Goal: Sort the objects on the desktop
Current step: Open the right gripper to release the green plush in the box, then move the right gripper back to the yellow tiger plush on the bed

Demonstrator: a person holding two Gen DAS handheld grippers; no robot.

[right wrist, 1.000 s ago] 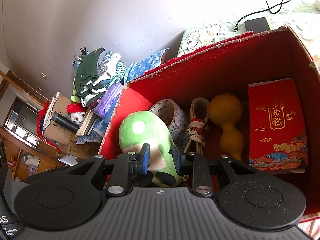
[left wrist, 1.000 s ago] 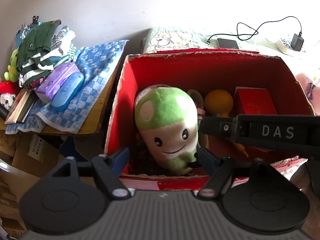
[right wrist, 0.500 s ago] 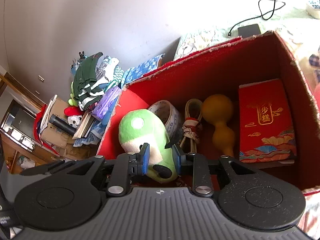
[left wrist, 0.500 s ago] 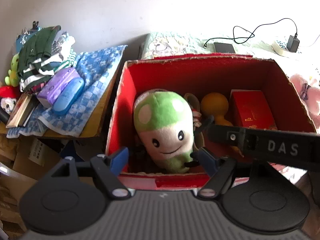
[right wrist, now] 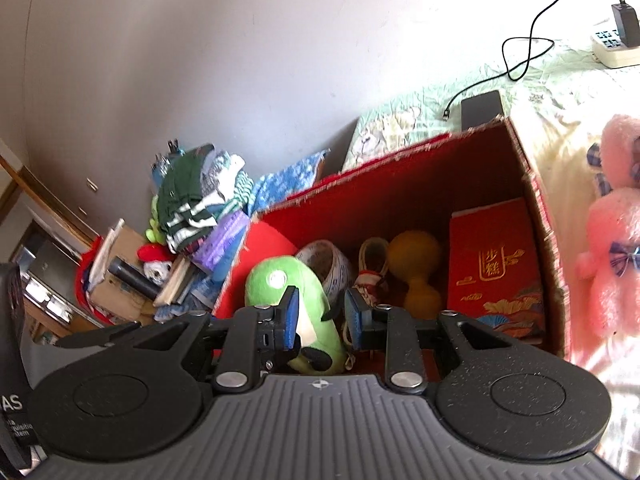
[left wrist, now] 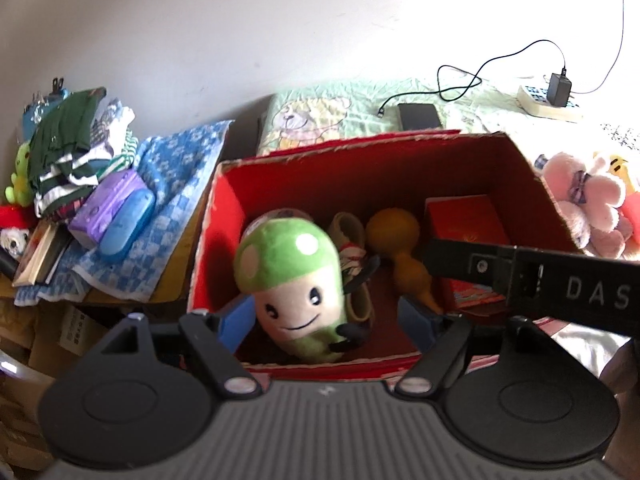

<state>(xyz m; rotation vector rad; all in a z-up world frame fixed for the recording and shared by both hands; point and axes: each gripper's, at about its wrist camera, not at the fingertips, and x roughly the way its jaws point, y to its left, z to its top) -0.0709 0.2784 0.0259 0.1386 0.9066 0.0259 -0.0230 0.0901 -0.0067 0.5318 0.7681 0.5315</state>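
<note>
Inside the red box (right wrist: 404, 184), the mushroom plush (right wrist: 296, 300) lies beneath the parted right gripper (right wrist: 320, 316).

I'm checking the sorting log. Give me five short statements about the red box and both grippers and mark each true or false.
1. The green mushroom plush lies inside the red box. True.
2. The left gripper is shut on the plush. False: its jaws stand wide open, either side of it.
3. A yellow gourd sits beside the red packet. True.
4. The pink plush is in the box. False: it lies outside, on the bedding.
5. The right gripper holds the tape roll. False: it is open and holds nothing.
</note>
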